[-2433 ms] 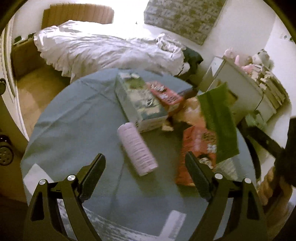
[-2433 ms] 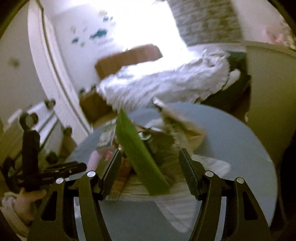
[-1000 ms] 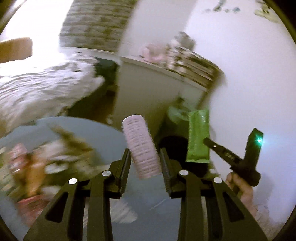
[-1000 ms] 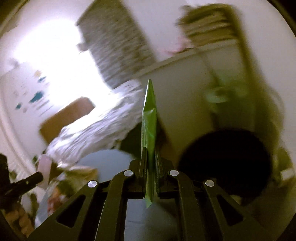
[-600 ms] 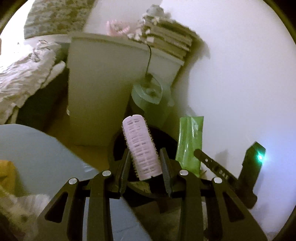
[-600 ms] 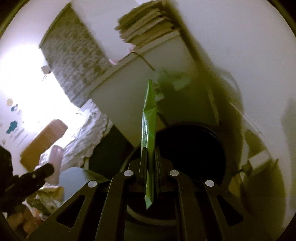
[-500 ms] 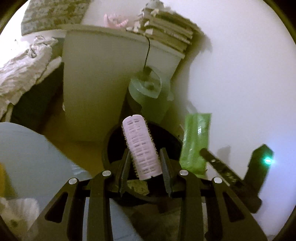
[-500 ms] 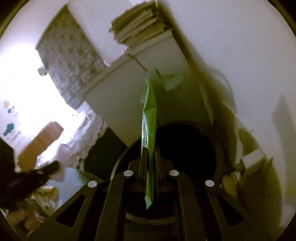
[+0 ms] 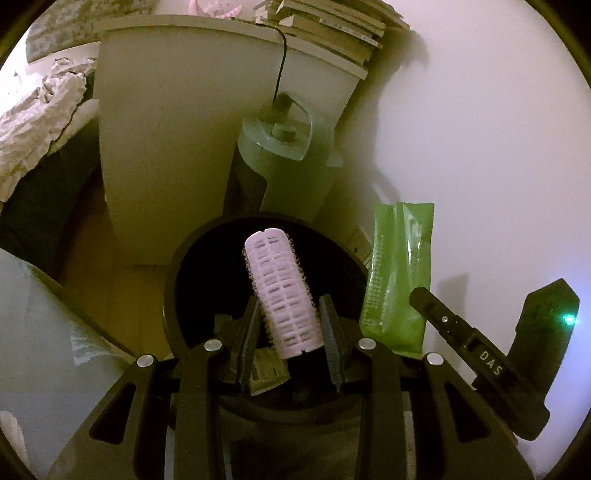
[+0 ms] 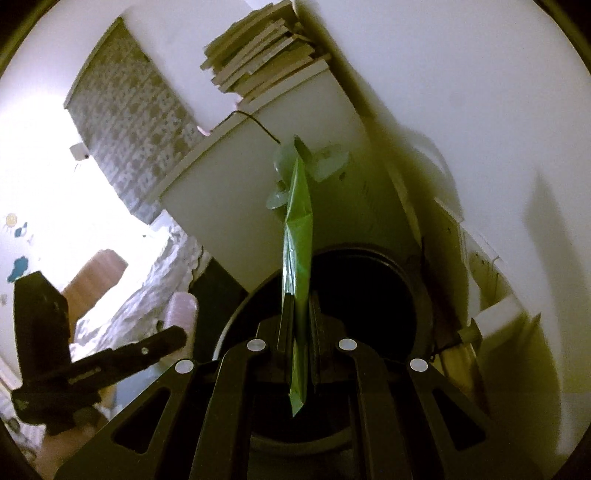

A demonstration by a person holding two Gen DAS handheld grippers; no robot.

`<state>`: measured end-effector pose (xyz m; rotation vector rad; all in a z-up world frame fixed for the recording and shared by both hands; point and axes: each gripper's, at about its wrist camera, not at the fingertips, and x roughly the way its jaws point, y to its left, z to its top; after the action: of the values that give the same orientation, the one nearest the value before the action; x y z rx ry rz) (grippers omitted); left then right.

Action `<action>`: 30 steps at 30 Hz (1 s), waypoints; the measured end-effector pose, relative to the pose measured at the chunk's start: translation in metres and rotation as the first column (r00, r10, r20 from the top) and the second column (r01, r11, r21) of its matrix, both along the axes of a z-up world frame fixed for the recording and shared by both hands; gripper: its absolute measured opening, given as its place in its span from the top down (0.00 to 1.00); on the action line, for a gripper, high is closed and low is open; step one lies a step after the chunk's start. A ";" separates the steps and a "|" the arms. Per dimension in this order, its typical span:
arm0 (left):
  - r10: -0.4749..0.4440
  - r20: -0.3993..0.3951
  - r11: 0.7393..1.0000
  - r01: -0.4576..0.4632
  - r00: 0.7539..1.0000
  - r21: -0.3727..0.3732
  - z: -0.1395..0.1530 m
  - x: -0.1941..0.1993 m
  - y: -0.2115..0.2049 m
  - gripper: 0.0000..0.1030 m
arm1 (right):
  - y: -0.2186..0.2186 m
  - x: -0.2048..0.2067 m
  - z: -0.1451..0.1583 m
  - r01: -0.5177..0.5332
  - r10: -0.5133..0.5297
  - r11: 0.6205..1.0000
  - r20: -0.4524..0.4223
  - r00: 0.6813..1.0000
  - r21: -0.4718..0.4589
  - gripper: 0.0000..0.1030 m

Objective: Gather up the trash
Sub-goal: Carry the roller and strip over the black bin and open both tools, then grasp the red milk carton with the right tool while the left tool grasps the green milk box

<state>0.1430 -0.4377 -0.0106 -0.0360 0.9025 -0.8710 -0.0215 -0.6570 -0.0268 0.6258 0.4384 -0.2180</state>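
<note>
My left gripper [image 9: 290, 314] is shut on a pink hair roller [image 9: 282, 291] and holds it over the open mouth of a round black trash bin [image 9: 177, 273]. My right gripper [image 10: 298, 310] is shut on a flat green wrapper [image 10: 297, 236], held edge-on above the same bin [image 10: 369, 295]. In the left wrist view the green wrapper [image 9: 400, 273] hangs just right of the bin, with the right gripper [image 9: 417, 293] below it. In the right wrist view the left gripper [image 10: 177, 338] and roller [image 10: 181, 310] show at the left. Some trash [image 9: 266, 369] lies inside the bin.
A white cabinet [image 9: 192, 129] with stacked books [image 9: 332, 26] stands behind the bin. A pale green appliance [image 9: 291, 158] sits between cabinet and wall. The blue table edge [image 9: 40, 332] is at lower left. A bed [image 9: 33, 110] lies far left.
Both grippers closed on their items at the table, swung away from it and now hover over the black bin. In the last half second they moved slightly closer over the opening.
</note>
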 end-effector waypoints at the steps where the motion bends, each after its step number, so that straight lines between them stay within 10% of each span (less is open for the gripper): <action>1: 0.000 -0.001 1.000 0.000 1.000 0.003 -0.001 0.000 -0.002 0.68 | 0.000 0.000 0.000 -0.002 0.002 1.000 -0.002 1.000 0.001 0.92; 8: 0.004 -0.015 0.999 -0.003 1.000 0.042 -0.010 0.003 -0.012 0.64 | 0.003 0.002 -0.001 -0.020 0.020 1.000 -0.013 1.000 0.012 0.91; 13: 0.047 0.011 0.998 -0.047 0.999 0.043 -0.010 -0.001 -0.006 0.24 | 0.004 0.000 0.000 -0.014 0.014 1.000 -0.010 1.000 0.010 0.70; 30: 0.161 0.049 0.986 -0.158 0.986 -0.059 0.030 -0.042 0.077 0.13 | 0.016 0.000 0.001 0.014 -0.015 1.000 -0.033 0.999 -0.012 0.32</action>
<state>0.1011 -0.3608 0.0192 -0.1299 0.8138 -0.7437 -0.0215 -0.6412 -0.0254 0.6150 0.4643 -0.2446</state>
